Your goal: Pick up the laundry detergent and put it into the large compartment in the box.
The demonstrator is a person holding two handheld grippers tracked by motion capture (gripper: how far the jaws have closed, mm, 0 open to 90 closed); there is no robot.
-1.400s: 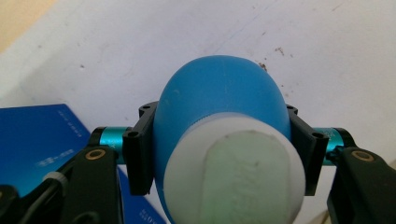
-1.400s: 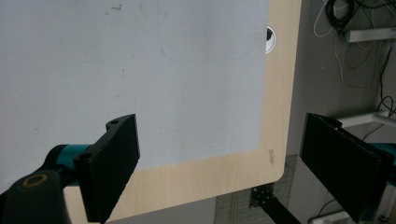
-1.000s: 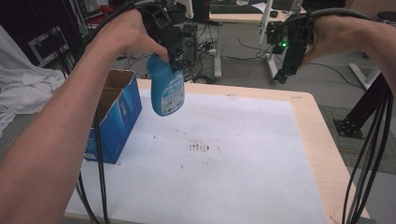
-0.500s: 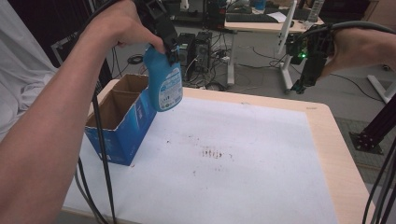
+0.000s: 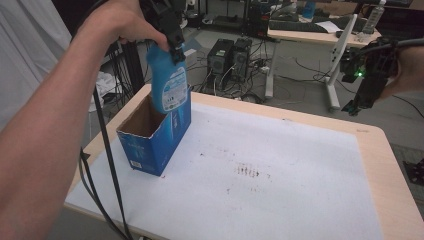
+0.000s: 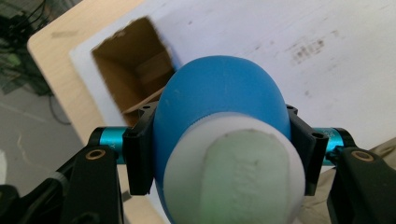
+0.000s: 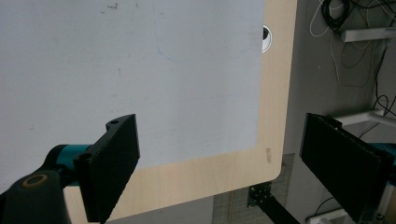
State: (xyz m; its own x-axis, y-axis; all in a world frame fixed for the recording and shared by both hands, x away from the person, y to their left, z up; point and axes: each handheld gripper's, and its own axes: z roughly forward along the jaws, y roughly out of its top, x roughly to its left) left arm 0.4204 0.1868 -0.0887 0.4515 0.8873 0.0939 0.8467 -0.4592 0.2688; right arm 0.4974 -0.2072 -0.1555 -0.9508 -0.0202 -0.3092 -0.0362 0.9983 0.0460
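Blue bottle (image 5: 168,82) in clamped left claw (image 5: 172,35) above open box (image 5: 152,135); right claw (image 7: 219,172) apart.

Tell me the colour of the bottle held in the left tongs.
Blue, with a white cap; the bottle shows best in the left gripper view.

- White mat (image 5: 280,165) covering the wooden table (image 5: 385,150), with dark smudges (image 5: 247,171) at the frame's centre.
- Computer towers (image 5: 230,57) on the floor, upper centre.
- Second desk (image 5: 315,30) at upper right, a water bottle (image 5: 369,22) on it.
- White cloth (image 5: 30,55) at left.
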